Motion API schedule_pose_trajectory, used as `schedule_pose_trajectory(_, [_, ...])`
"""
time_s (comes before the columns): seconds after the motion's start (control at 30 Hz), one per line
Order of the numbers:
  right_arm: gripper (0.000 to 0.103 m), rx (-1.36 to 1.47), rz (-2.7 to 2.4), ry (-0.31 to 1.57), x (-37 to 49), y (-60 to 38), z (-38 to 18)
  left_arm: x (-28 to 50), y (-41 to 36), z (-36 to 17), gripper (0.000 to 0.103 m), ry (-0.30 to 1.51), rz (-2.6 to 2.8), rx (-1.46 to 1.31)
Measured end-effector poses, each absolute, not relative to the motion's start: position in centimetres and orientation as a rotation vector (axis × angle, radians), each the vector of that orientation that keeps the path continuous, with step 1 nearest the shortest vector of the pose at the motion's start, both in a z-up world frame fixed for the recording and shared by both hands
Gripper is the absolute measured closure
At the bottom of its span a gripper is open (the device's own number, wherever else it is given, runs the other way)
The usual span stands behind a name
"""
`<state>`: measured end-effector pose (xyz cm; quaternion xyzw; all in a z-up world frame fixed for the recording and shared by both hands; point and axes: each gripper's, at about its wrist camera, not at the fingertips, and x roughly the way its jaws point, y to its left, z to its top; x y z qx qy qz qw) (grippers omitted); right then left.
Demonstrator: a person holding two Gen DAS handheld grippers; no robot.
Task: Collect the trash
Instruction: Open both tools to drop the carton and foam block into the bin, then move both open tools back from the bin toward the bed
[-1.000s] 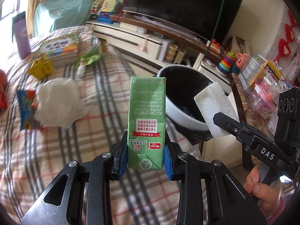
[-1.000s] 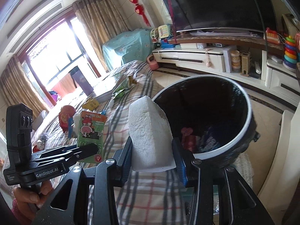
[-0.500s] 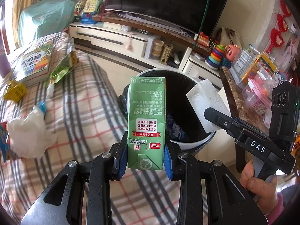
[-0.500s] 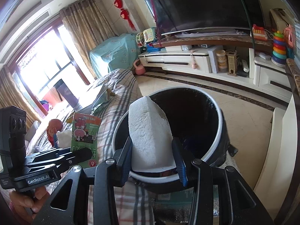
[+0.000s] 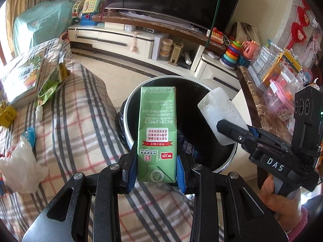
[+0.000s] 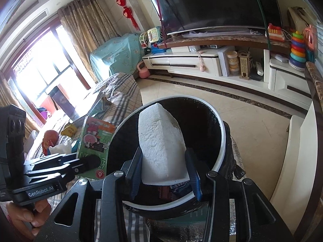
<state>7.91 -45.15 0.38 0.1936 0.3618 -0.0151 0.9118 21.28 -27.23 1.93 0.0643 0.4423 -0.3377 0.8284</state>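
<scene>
The left claw (image 5: 156, 170) is clamped on the lower end of a green drink carton (image 5: 157, 133), its blue pads pressed to both sides, the carton standing upright out of the jaws; the right claw (image 6: 164, 173) is closed the same way on a white foam block (image 6: 161, 147), gripped low with most of the block jutting forward. Both pieces hang at the mouth of the black bin (image 5: 226, 161), which stands on the floor against the end edge of the plaid-covered bed (image 5: 80, 121); the block looks to be over the opening, the carton over the near rim.

To do the drop well, I judge each piece should be carried clear past the white rim before its jaws are let go, the carton tipped forward so it falls end-first; releasing one at a time would keep the two from knocking together.

Further along the bed, a crumpled white bag (image 5: 19, 167), a green snack wrapper (image 5: 51, 82) and a yellow packet (image 5: 6, 115) lie uncollected near its left side edge.
</scene>
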Motion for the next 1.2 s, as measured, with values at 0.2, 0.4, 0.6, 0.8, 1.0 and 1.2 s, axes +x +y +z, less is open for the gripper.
schedule_pose_trajectory(0.2, [0.062,0.388,-0.026,0.754,8.6,-45.4,0.4,21.9,-28.0,2.0,0.073,0.938,-0.714,0.154])
schedule_pose_trajectory(0.4, [0.058,0.394,-0.023,0.765,9.1,-45.7,0.2,22.2,-28.6,2.1,0.073,0.939,-0.707,0.163])
schedule_pose_trajectory(0.6, [0.055,0.421,-0.024,0.762,9.1,-46.1,0.4,22.2,-28.5,2.4,0.056,0.931,-0.702,0.154])
schedule_pose_trajectory(0.8, [0.044,0.427,-0.022,0.752,8.9,-45.9,0.7,21.7,-27.0,2.3,0.045,0.924,-0.685,0.134])
schedule_pose_trajectory(1.0, [0.042,0.410,0.000,0.734,8.4,-44.6,1.3,20.7,-24.0,1.8,0.043,0.929,-0.648,0.085])
schedule_pose_trajectory(1.2, [0.024,0.385,0.033,0.701,7.7,-42.2,2.2,19.3,-19.8,1.1,0.042,0.935,-0.596,0.020])
